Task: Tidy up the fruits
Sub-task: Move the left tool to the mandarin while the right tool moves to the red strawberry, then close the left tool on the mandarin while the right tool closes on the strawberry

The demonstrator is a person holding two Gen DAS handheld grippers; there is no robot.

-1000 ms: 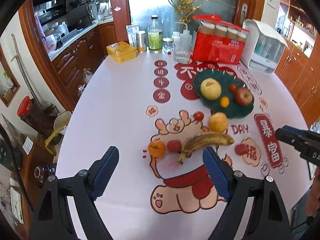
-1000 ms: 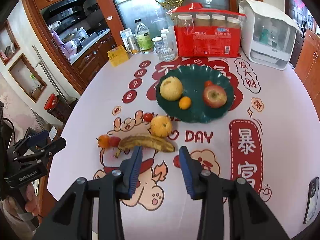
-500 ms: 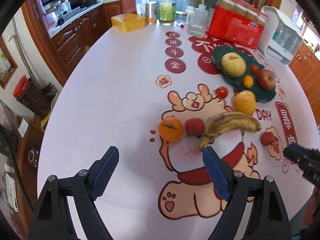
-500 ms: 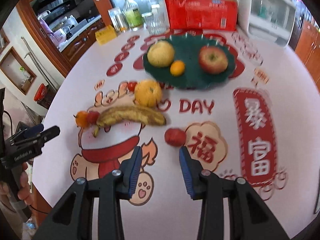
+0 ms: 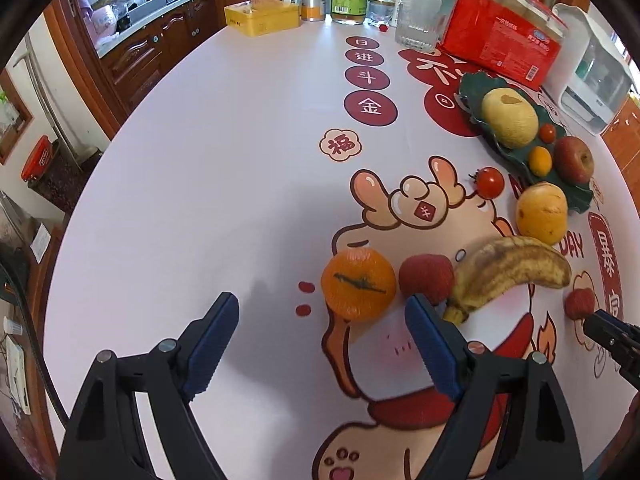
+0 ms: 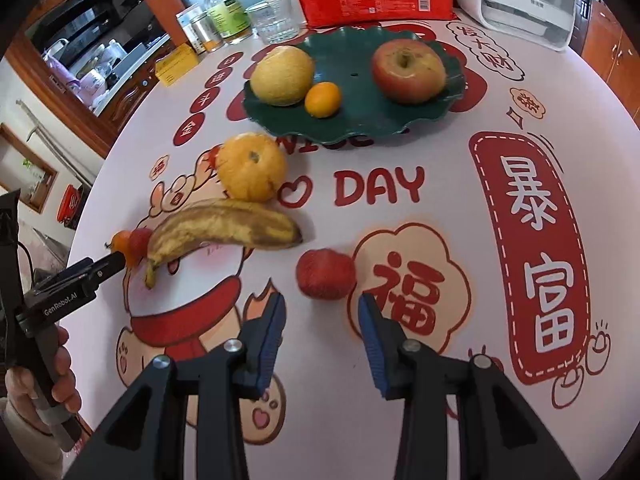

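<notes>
A dark green plate (image 6: pixel 360 120) holds a yellow pear (image 6: pixel 284 75), a small kumquat (image 6: pixel 322 99) and a red apple (image 6: pixel 408 70). On the tablecloth lie an orange (image 6: pixel 251 166), a spotted banana (image 6: pixel 224 228), a cherry tomato (image 5: pixel 490 182) and small red fruits. My right gripper (image 6: pixel 322 312) is open, just short of a small red fruit (image 6: pixel 326 274). My left gripper (image 5: pixel 320 312) is open, low over the cloth, with a mandarin (image 5: pixel 358 285) just ahead between its fingers and a red fruit (image 5: pixel 426 278) beside it.
At the table's far edge stand a red carton (image 5: pixel 500 46), a white appliance (image 5: pixel 592 80), a glass (image 5: pixel 416 26), bottles and jars, and a yellow box (image 5: pixel 262 20). Wooden kitchen cabinets (image 5: pixel 152 56) lie beyond the left edge.
Both grippers moved forward and lower toward the loose fruit. The right one closed in on the small red fruit, the left one on the mandarin. Both jaws stayed open.
</notes>
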